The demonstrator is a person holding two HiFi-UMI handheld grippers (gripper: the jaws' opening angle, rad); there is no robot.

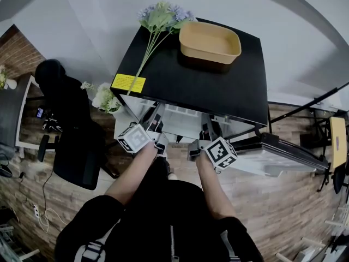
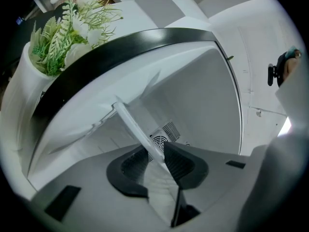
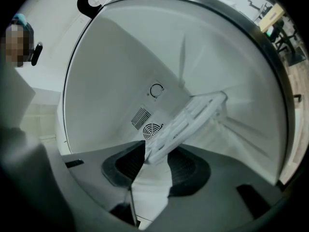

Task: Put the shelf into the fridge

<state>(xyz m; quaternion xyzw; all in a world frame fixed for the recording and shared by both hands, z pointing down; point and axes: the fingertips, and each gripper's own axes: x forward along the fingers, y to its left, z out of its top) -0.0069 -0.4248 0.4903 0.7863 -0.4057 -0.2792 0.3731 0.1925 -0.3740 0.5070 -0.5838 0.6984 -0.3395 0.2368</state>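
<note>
The white fridge shelf [image 1: 180, 117] lies across the mouth of the small black-topped fridge [image 1: 191, 78], held at both ends. My left gripper [image 1: 158, 132] is shut on the shelf's left edge, which in the left gripper view is a thin white bar [image 2: 134, 125] running up from between the pads of that gripper [image 2: 159, 159]. My right gripper [image 1: 203, 142] is shut on the shelf's right end. In the right gripper view the ribbed white rim [image 3: 193, 114] slants up to the right from that gripper [image 3: 155, 159]. Both gripper views look into the white fridge interior.
The fridge door [image 1: 283, 157] hangs open to the right. A tan tray [image 1: 210, 41] and artificial flowers [image 1: 161, 18] lie on the fridge top. A white flower vase [image 1: 106, 97] and a black office chair [image 1: 71, 124] stand at the left. A round fan vent [image 3: 150, 129] sits in the back wall.
</note>
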